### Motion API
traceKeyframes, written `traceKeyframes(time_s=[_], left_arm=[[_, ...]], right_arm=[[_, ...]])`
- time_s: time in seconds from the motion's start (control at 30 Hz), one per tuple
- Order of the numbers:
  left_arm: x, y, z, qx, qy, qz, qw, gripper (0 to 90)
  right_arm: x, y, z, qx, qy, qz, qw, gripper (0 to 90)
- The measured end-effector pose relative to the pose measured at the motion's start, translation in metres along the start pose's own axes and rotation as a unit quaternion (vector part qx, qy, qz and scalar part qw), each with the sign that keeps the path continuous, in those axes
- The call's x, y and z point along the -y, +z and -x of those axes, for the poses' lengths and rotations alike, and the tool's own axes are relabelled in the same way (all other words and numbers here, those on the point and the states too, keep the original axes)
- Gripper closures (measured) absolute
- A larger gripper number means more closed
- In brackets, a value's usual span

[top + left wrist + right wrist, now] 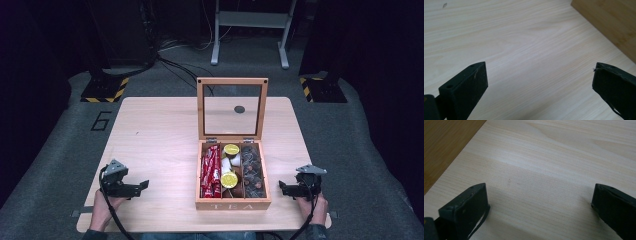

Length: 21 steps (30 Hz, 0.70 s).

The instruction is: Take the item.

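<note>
A wooden tea box [233,204] sits on the near half of the tabletop [155,135], a little right of centre, between the two grippers. Its glass-paned lid [232,108] stands upright on two hinges at the back edge, and a dark round spot shows through the pane. Inside are three long compartments side by side: the left one holds red sachets [210,172] packed lengthwise, the middle one holds yellow-topped capsules [229,179] with some white pieces among them, and the right one holds dark brown round pieces [252,170]. The front wall carries the word "TEA" in pale letters.

The left gripper [141,186] rests low over the tabletop, well to the left of the box, held by the person's left hand [104,207]; its fingers point toward the box and stand wide apart with nothing between them. The right gripper [283,189] lies just beside the box's right wall, held by the right hand [312,206], its fingers likewise spread wide and empty.

The left gripper view adds pale wood grain under the fingers and a darker wall of the box in the upper right corner. The right gripper view shows the same darker wood in its upper left corner. On the grey floor left of the tabletop, the high view shows a marking that reads "6" [101,120].
</note>
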<state>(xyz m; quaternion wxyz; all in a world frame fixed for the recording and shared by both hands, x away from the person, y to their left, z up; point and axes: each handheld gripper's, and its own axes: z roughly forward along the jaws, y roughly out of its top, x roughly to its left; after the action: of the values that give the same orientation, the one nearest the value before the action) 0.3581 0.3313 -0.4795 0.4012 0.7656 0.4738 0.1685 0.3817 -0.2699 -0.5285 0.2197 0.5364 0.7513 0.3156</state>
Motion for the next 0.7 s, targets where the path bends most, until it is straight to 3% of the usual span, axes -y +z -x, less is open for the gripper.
traceKeyframes(time_s=[0.2,0.43,0.7], left_arm=[[-0.018,-0.002,0.016,0.019,0.031,0.008,0.9993,0.1],[-0.035,0.007,0.029,0.039,0.047,0.018,0.9979,0.2],[-0.054,0.016,0.049,0.064,0.076,0.020,0.9948,0.1]], right_arm=[[0.000,0.000,0.000,0.000,0.000,0.000,1.0000,0.0],[0.000,0.000,0.000,0.000,0.000,0.000,1.0000,0.1],[0.000,0.000,0.000,-0.001,-0.001,0.001,1.0000,0.2]])
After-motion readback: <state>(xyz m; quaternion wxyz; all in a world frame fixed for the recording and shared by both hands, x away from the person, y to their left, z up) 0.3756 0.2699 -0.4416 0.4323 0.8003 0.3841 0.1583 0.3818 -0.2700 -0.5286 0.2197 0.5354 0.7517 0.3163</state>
